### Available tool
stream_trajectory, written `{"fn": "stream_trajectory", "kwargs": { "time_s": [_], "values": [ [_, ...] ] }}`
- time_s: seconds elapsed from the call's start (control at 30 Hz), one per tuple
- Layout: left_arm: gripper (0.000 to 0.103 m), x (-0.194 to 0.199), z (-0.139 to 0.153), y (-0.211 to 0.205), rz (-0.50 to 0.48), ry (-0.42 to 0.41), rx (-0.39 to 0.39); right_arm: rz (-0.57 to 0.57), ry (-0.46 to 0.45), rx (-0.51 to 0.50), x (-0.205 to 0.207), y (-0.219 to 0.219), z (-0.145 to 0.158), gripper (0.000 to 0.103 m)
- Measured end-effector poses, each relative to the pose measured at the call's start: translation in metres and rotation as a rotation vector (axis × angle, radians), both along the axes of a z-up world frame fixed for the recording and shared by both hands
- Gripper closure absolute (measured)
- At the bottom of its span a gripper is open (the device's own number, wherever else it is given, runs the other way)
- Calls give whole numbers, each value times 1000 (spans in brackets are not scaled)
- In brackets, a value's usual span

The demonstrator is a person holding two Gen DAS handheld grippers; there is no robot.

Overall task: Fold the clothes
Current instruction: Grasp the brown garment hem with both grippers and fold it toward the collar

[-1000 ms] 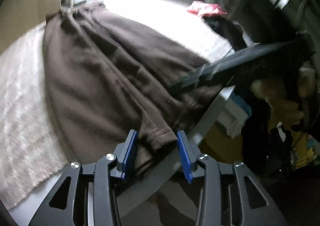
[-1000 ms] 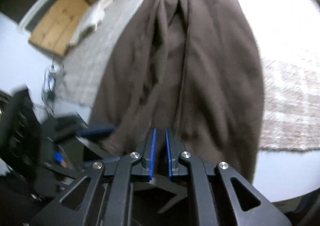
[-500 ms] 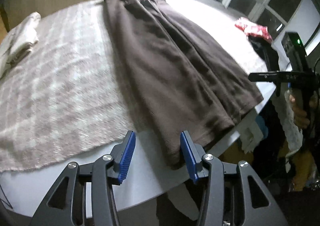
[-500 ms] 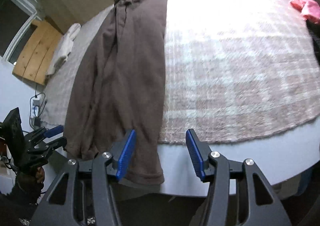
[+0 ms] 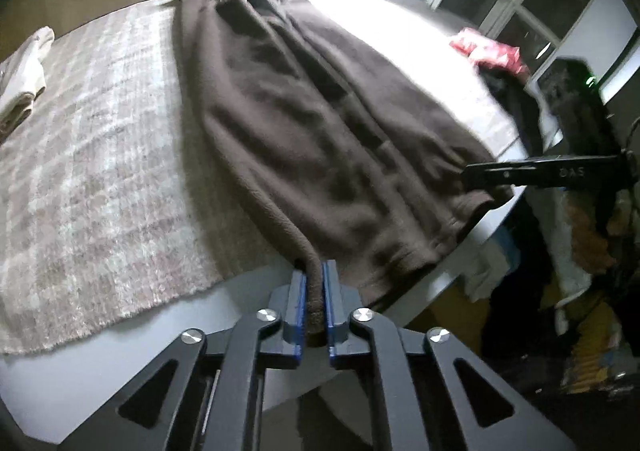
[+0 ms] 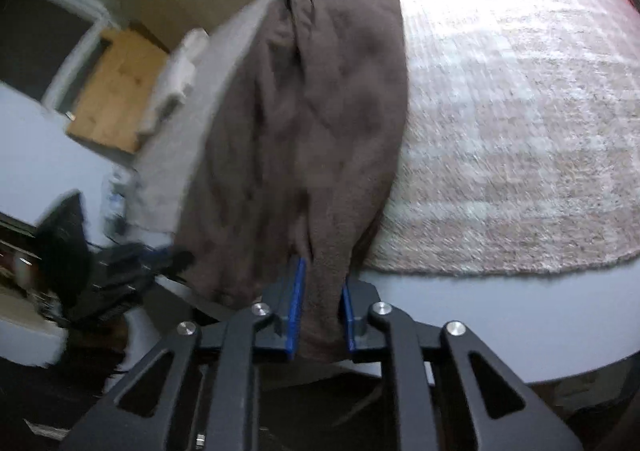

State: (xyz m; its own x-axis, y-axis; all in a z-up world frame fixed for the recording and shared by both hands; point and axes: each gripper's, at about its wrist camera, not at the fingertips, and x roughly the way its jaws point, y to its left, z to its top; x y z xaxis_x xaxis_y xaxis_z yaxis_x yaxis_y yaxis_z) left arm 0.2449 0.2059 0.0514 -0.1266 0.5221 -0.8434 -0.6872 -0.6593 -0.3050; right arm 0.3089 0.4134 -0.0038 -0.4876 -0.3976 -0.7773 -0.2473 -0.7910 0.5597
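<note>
A long dark brown garment [image 5: 320, 123] lies stretched across a pale checked blanket [image 5: 100, 155] on a white table [image 5: 132, 347]. Its near hem hangs over the table's front edge. My left gripper [image 5: 315, 283] is shut on the hem's left corner. In the right wrist view the same brown garment [image 6: 320, 111] runs away from me, and my right gripper [image 6: 320, 291] is closed on the hem's right corner, with thick cloth bunched between its blue pads. The right gripper also shows in the left wrist view [image 5: 540, 173] at the garment's right edge.
A folded cream cloth [image 5: 24, 79] lies at the blanket's left. A red item [image 5: 488, 51] and dark clothes [image 5: 516, 99] sit at the far right. A wooden panel [image 6: 120, 91] stands off the table's left side. Clutter [image 5: 580, 271] fills the floor at right.
Half a second ago both grippers were open near the hem. Now each has closed on a hem corner. The right wrist view is blurred from motion.
</note>
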Motion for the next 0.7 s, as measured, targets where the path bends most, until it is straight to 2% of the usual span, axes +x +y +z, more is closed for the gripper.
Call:
{"fn": "stream_trajectory", "kwargs": {
  "time_s": [0.17, 0.23, 0.4, 0.5, 0.6, 0.7],
  "values": [
    [97, -26, 50, -6, -9, 39, 128, -52, 111, -104, -22, 12, 48, 89],
    [97, -42, 76, -6, -15, 63, 182, -68, 142, -117, -38, 21, 68, 89],
    [97, -89, 126, 7, -14, 155, 243, -94, 215, -118, -82, 43, 118, 89],
    [97, -127, 146, 12, -3, 207, 248, -123, 243, -149, -119, 63, 140, 89],
    [97, -169, 157, 23, 23, 188, 271, -159, 247, -156, -156, 89, 156, 89],
    [97, -211, 159, 35, 58, 160, 279, -193, 222, -181, -198, 112, 153, 89]
  ]
}}
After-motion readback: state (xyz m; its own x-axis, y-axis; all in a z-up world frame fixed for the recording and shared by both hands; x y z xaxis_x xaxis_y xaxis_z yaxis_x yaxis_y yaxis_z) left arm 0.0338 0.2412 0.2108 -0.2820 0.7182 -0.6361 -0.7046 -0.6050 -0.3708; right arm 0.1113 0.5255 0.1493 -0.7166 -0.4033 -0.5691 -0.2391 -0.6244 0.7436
